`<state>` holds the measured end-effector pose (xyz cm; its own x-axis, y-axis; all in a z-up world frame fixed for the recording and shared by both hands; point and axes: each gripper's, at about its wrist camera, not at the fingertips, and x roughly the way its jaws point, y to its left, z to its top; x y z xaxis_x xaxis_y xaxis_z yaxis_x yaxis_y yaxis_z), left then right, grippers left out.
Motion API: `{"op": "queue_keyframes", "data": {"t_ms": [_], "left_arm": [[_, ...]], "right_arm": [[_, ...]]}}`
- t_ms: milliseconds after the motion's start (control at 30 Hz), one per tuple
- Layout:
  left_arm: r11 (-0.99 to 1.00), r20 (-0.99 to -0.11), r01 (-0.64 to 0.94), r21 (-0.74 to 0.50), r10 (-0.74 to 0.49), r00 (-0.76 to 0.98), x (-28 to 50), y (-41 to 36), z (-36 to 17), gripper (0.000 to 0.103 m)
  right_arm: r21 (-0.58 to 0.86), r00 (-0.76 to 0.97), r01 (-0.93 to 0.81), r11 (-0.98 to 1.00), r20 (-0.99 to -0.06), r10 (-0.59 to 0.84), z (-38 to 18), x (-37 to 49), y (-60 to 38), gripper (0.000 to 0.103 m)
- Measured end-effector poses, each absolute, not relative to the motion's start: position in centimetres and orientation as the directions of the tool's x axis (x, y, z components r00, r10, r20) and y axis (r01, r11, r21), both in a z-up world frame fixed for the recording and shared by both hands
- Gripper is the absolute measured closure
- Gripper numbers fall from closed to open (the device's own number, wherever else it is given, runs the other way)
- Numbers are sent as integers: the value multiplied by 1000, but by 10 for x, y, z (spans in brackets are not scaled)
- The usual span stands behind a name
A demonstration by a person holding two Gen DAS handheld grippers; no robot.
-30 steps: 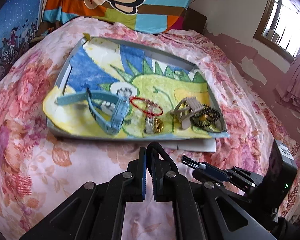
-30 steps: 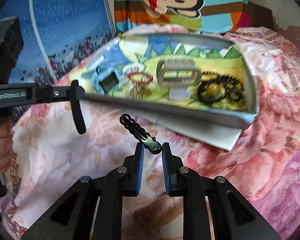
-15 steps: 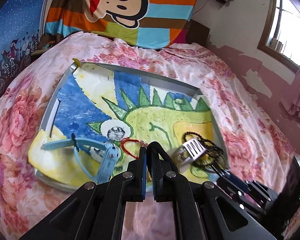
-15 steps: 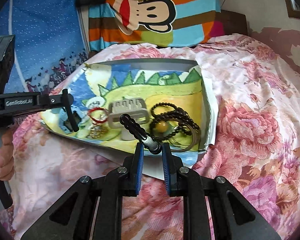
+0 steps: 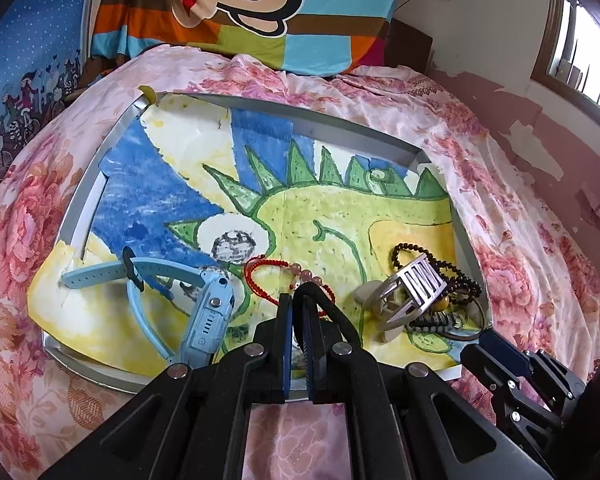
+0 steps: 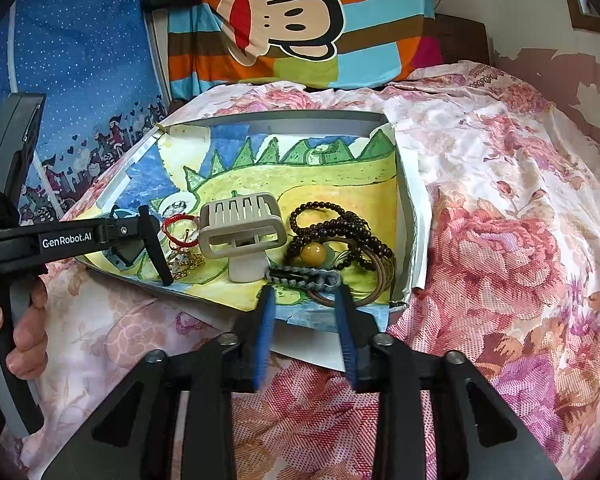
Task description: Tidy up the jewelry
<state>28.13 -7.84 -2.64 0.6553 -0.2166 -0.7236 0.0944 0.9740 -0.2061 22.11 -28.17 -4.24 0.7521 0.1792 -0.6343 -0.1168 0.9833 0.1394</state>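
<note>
A grey tray [image 5: 80, 208] lined with a dinosaur drawing lies on the floral bedspread. It holds a light blue watch [image 5: 208, 320], a red string bracelet [image 5: 260, 276], a beige claw clip [image 5: 416, 288] and dark bead bracelets [image 5: 460, 276]. My left gripper [image 5: 296, 304] is shut with nothing in it, its tips over the red bracelet. My right gripper [image 6: 305, 294] is open at the tray's near right corner. A dark braided bracelet [image 6: 300, 276] lies loose on the drawing just beyond its fingertips, beside the claw clip [image 6: 240, 228] and the bead bracelets [image 6: 340, 224].
A gold trinket [image 6: 186, 262] sits near the left gripper [image 6: 160, 256], which a hand [image 6: 24, 320] holds. A striped monkey cushion [image 6: 284, 20] stands behind the tray rim [image 6: 312, 120]. White paper [image 6: 316, 344] sticks out under the tray.
Both grippers have moved forward over the tray. The right gripper has opened and let go of the dark braided bracelet, which now lies in the tray's near right corner.
</note>
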Motion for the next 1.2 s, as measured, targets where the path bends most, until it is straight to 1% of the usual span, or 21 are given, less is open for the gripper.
{"op": "queue_keyframes", "data": {"t_ms": [67,100,133,200,267,300,333,367,433,500,567,633,700,767,800,867,933,967,1067,1100,1200], "left_arm": [[974,-726,94,-208,-218,652,281,-78,-26,98],[974,-725,93,-208,-217,653,281,-77,-26,98],[974,-724,94,-208,-218,654,280,-77,-25,96],[974,-724,96,-206,-218,654,278,-77,-24,90],[973,-718,98,-211,-222,660,275,-77,-21,76],[971,-709,98,-216,-225,669,272,-76,-18,74],[971,-702,98,-219,-226,676,270,-76,-16,68],[971,-697,96,-219,-224,681,269,-75,-14,57],[970,-673,82,-227,-217,707,263,-72,-7,44],[970,-650,77,-232,-213,729,258,-70,-1,38],[972,-642,69,-223,-200,740,255,-68,4,28],[974,-636,66,-218,-192,747,251,-67,9,27],[973,-629,64,-223,-194,753,246,-64,15,24],[972,-604,61,-227,-190,774,236,-61,22,16],[972,-587,62,-226,-186,788,230,-61,25,14],[975,-549,64,-214,-175,818,216,-58,34,5],[976,-505,73,-206,-169,846,198,-54,43,2],[976,-491,76,-203,-169,855,191,-53,47,0],[979,-459,82,-187,-161,874,169,-49,58,0],[981,-451,82,-178,-155,879,162,-47,61,0],[985,-423,78,-157,-138,895,138,-42,71,0]], "right_arm": [[141,755,-114,983,-631,178,-42,221,-282,73],[142,758,-112,984,-628,177,-41,220,-282,71],[142,760,-108,984,-626,174,-40,219,-283,67],[150,771,-99,984,-613,171,-37,216,-286,62],[149,780,-91,985,-605,164,-35,214,-288,59],[145,786,-88,985,-597,158,-32,212,-288,58],[142,792,-85,986,-592,153,-30,211,-289,56],[140,797,-81,987,-586,148,-27,209,-290,54],[139,811,-72,988,-569,139,-21,206,-293,47],[140,822,-64,988,-554,131,-15,202,-296,42],[140,833,-55,989,-540,123,-9,198,-299,38],[141,843,-46,989,-525,114,-4,194,-302,33],[147,855,-47,988,-506,116,3,188,-304,30],[153,865,-50,987,-487,119,9,183,-304,28],[156,873,-53,986,-473,121,13,178,-304,25],[159,887,-57,986,-445,123,20,168,-304,18],[159,900,-61,985,-418,123,28,157,-302,13],[158,907,-67,985,-403,126,33,150,-301,12],[144,924,-82,986,-360,130,48,129,-295,6],[141,930,-88,986,-343,132,53,121,-294,2],[129,944,-105,986,-299,140,67,97,-288,1]]}}
